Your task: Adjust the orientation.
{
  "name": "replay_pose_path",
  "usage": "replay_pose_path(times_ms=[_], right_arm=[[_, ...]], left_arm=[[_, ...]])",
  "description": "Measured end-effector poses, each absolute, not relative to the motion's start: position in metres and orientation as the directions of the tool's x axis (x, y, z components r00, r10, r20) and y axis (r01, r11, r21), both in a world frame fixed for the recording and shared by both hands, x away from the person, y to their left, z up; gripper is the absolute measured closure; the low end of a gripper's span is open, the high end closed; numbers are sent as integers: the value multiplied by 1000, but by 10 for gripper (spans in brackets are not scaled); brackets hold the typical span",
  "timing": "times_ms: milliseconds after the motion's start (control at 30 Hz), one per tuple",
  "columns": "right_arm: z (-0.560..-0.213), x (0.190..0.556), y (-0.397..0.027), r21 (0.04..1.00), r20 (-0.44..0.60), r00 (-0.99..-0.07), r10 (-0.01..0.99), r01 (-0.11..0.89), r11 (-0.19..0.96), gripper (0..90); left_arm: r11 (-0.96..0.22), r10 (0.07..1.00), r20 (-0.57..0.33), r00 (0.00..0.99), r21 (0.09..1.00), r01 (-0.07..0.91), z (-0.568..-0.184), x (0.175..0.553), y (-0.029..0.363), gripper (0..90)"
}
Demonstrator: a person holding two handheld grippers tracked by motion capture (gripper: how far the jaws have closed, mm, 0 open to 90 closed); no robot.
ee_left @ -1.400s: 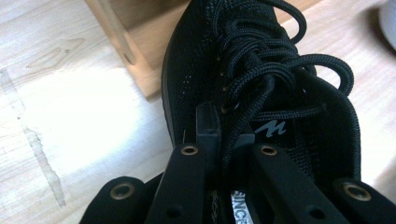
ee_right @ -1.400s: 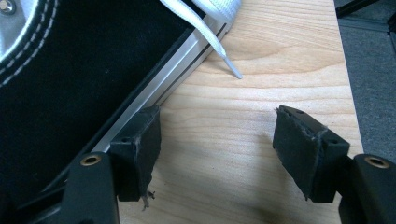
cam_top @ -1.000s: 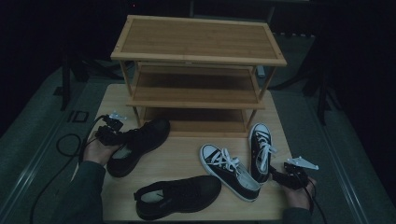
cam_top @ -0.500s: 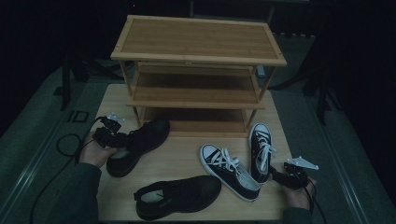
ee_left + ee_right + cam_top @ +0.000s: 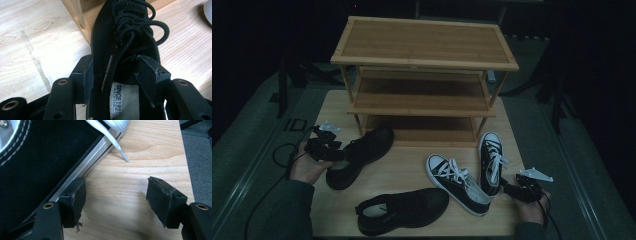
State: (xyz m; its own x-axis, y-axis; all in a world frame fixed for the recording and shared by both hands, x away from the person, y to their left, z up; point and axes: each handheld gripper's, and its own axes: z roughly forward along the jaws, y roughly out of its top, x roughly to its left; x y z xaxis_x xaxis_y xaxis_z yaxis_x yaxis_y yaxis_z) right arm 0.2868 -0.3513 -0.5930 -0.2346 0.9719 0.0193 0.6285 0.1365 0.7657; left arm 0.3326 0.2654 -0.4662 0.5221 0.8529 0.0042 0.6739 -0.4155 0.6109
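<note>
**Left hand-held gripper loosening off black shoe in front of rack**

Landmark: three-tier wooden shoe rack (image 5: 424, 75) at the back of the counter (image 5: 412, 167).

Left hand-held gripper (image 5: 323, 146) sits just left of and in front of the rack's left front leg, at the heel end of a black lace-up shoe (image 5: 359, 156). That shoe lies on the counter with its toe pointing at the rack's bottom shelf, close to the leg. In the left gripper view the jaws straddle the shoe (image 5: 125, 42) collar: one jaw outside the side wall, the other inside the opening next to the printed insole label. Jaws have just been opening; they stand spread with the collar between them; left pad seems to rest against the fabric, right pad looks clear, no squeeze.

Right hand-held gripper (image 5: 524, 187) is in front of the rack's right end, near the counter's right edge, jaws spread with bare wood between them. Left jaw sits just beside the white sole edge of a black-and-white canvas sneaker (image 5: 37, 150); contact cannot be told.

That sneaker (image 5: 490, 162) lies toe toward the rack. Its mate (image 5: 457, 182) lies angled just left of it. A second black shoe (image 5: 402, 210) lies well in front of the rack, near the counter's front edge.
</note>
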Motion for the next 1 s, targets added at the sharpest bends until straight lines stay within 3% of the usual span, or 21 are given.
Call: replay_pose_path(times_ms=[1000], right_arm=[[-593, 287, -351, 766, 20, -235, 972, 629, 136, 317]], left_arm=[[-460, 809, 43, 586, 669, 585, -436, 311, 243, 449]])
